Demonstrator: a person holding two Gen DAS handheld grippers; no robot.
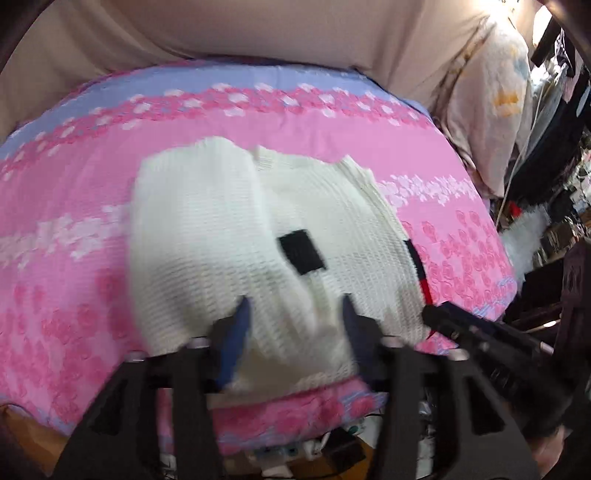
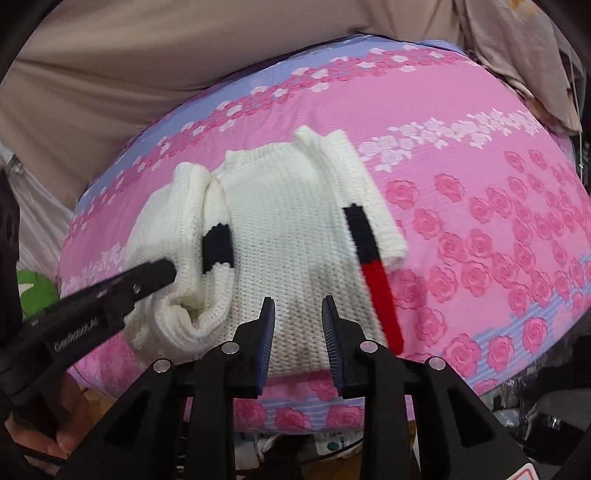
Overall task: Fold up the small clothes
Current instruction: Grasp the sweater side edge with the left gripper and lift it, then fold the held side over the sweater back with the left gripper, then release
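Note:
A small white knit sweater [image 1: 221,240] [image 2: 288,229] lies on the pink floral bedspread [image 1: 74,258] [image 2: 480,221], its sleeves folded in over the body. The right sleeve ends in a black and red cuff [image 2: 373,258] [image 1: 417,266]. The left sleeve carries a black band [image 2: 218,247] [image 1: 301,251]. My left gripper [image 1: 295,317] hovers open over the sweater's near hem, nothing pinched. One of its fingers [image 2: 155,277] rests by the bunched left sleeve. My right gripper [image 2: 298,306] stands open above the hem's middle, pads apart from the knit; its arm [image 1: 461,325] enters from the right.
A beige sheet [image 1: 258,29] rises behind the bed. Piled pale clothes [image 1: 491,110] and dark clutter [image 1: 554,184] stand at the right. The bed's near edge [image 2: 295,406] drops to boxes and cables. A green item [image 2: 35,291] and a hand [image 2: 44,424] are at the left.

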